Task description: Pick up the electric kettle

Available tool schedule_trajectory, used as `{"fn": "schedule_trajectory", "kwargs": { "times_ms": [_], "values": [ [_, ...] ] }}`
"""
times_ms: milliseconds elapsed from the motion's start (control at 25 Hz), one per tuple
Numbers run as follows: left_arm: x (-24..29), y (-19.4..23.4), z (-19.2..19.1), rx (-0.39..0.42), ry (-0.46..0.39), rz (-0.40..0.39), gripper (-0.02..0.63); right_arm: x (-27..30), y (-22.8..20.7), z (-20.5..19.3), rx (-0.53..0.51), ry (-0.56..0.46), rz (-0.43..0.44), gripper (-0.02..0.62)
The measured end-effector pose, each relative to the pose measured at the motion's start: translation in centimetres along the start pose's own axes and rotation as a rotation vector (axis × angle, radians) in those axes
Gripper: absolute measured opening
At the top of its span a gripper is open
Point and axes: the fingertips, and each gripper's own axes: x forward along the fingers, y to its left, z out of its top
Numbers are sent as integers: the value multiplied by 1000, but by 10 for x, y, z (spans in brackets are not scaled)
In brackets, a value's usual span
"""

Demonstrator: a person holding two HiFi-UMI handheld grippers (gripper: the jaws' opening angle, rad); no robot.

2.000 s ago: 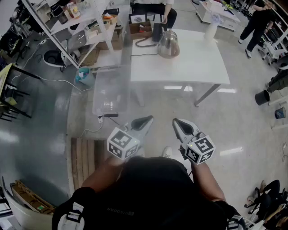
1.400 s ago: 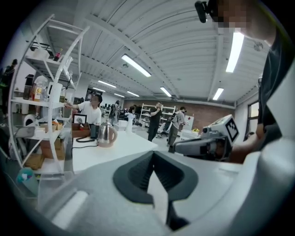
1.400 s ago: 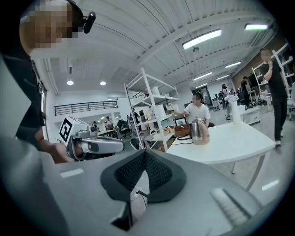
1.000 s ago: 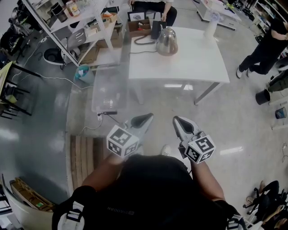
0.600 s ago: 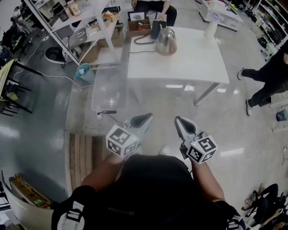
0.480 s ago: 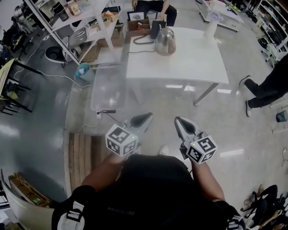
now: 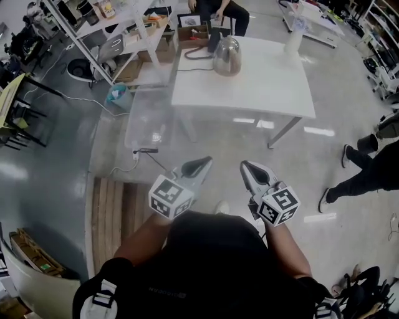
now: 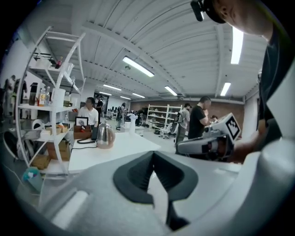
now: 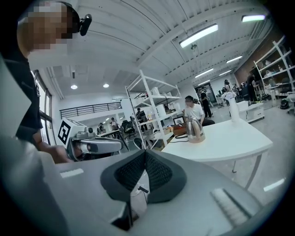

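The steel electric kettle (image 7: 227, 56) stands on its base at the far side of the white table (image 7: 249, 93), a black cable running off to its left. It also shows small and far off as the kettle (image 8: 105, 136) in the left gripper view and the kettle (image 9: 195, 130) in the right gripper view. My left gripper (image 7: 201, 166) and right gripper (image 7: 248, 168) are held side by side in front of my body, over the floor, well short of the table. Both are shut with nothing between the pads, as the left gripper (image 8: 153, 156) and right gripper (image 9: 145, 154) views also show.
A white shelf rack (image 7: 112, 31) stands left of the table, with a clear plastic bin (image 7: 149, 124) and a wooden pallet (image 7: 115, 215) on the floor nearer me. A person sits behind the table (image 7: 218, 7). Another person's legs (image 7: 365, 177) are at the right. A white bottle (image 7: 296, 31) stands on the table.
The table and kettle have drawn slightly nearer as I move forward. The person at the right has walked from the upper right towards the lower right. Both grippers stay shut.
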Motion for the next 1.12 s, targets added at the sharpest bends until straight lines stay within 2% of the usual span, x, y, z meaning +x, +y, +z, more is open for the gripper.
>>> {"fn": "schedule_trajectory", "kwargs": {
  "times_ms": [200,440,720,1120],
  "values": [
    [11,-11,0,-63,-12,13,3,-10,-9,4,-10,-7,21,5],
    [21,-22,0,6,18,42,3,-16,-20,2,-1,-15,42,5],
    [23,-20,7,-32,11,50,3,-14,-23,5,5,-25,62,5],
    [37,-7,0,-64,31,28,3,-5,-36,-3,21,-7,44,5]
  ]
}}
